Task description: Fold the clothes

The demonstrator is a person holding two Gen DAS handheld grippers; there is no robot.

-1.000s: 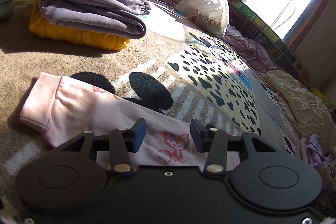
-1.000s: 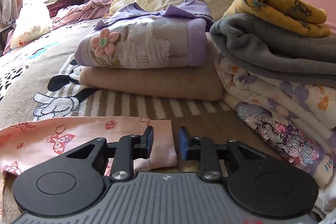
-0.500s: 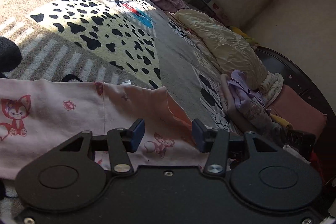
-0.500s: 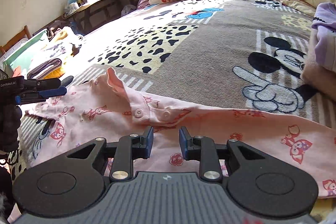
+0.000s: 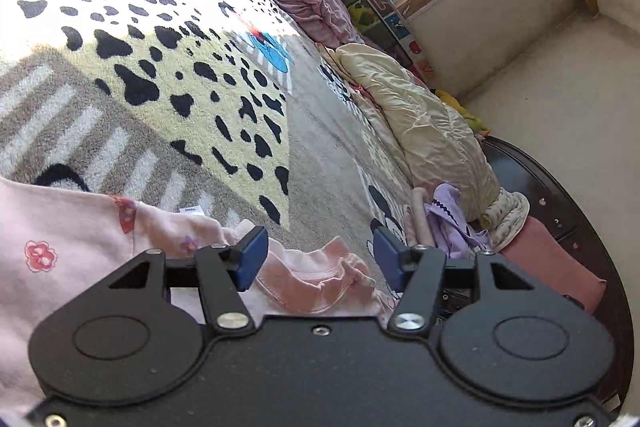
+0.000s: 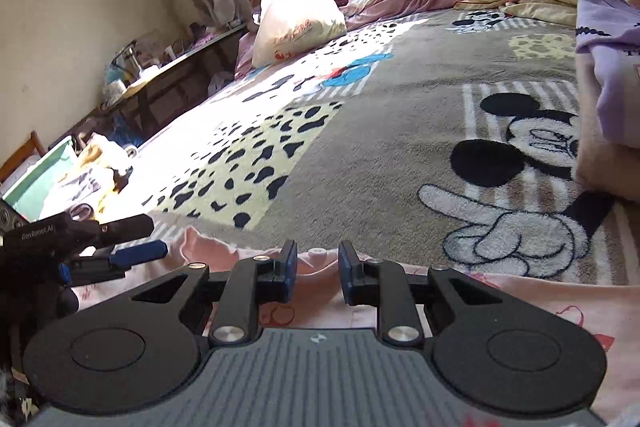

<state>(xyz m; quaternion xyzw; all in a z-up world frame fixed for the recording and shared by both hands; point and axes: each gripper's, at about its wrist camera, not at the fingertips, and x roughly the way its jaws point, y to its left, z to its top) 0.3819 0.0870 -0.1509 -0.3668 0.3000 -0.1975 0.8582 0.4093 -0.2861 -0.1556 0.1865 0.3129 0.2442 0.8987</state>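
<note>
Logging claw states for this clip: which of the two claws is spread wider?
The left claw: its blue pads stand far apart over the pink garment's collar. The right claw leaves only a narrow gap.

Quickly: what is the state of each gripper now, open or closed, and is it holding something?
Left gripper: open, holding nothing, over the collar of the pink garment.
Right gripper: open, narrower gap, holding nothing, above the same garment.

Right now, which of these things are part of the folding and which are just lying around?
In use:
pink printed garment
left gripper, open
right gripper, open

Lying about:
white plastic bag
cream quilt
purple clothes
cartoon blanket underneath
</note>
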